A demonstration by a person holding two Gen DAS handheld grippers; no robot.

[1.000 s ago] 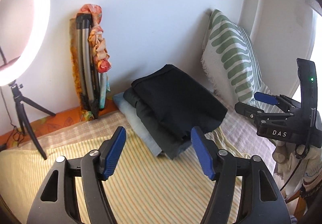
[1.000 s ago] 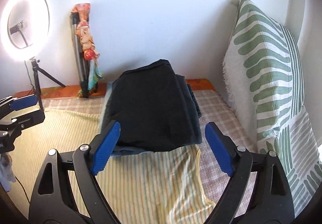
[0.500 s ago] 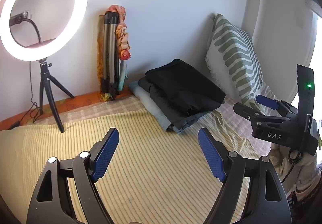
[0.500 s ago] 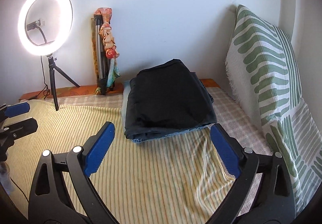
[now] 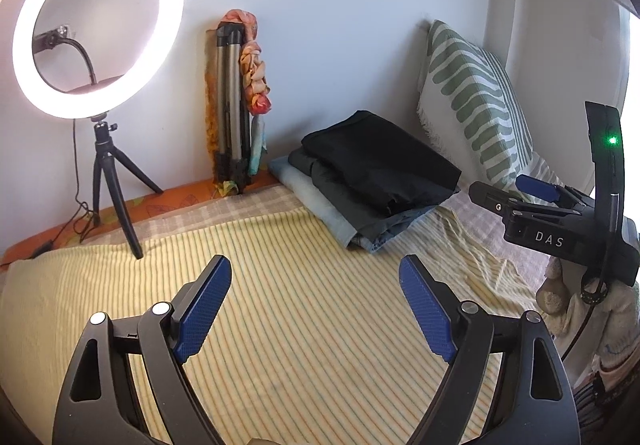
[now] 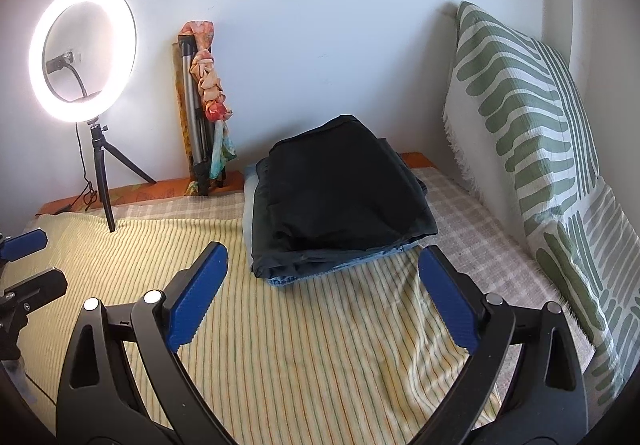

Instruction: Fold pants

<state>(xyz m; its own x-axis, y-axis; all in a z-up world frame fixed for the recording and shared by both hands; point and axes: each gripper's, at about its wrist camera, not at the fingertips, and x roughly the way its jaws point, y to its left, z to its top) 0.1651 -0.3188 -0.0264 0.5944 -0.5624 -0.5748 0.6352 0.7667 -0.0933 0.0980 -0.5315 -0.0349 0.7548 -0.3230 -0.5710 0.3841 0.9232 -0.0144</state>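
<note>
Now the left tool (image 5: 316, 305) is hovering over the striped yellow blanket (image 5: 300, 325) on the bed, and its blue pads (image 5: 204, 309) are spreading wider with nothing between them. The right tool (image 6: 324, 297) is hanging beside it over the same blanket, its jaws standing wide apart and holding nothing. Beyond both tools, a little to the right of the left one and straight ahead of the right one, the folded black pants (image 6: 340, 189) are lying on top of a stack of folded clothes (image 5: 340, 221). Farther right, a green-patterned pillow (image 6: 528, 117) is leaning at the wall. Far to the left, a ring light (image 5: 96, 25) is shining on its tripod.
</note>
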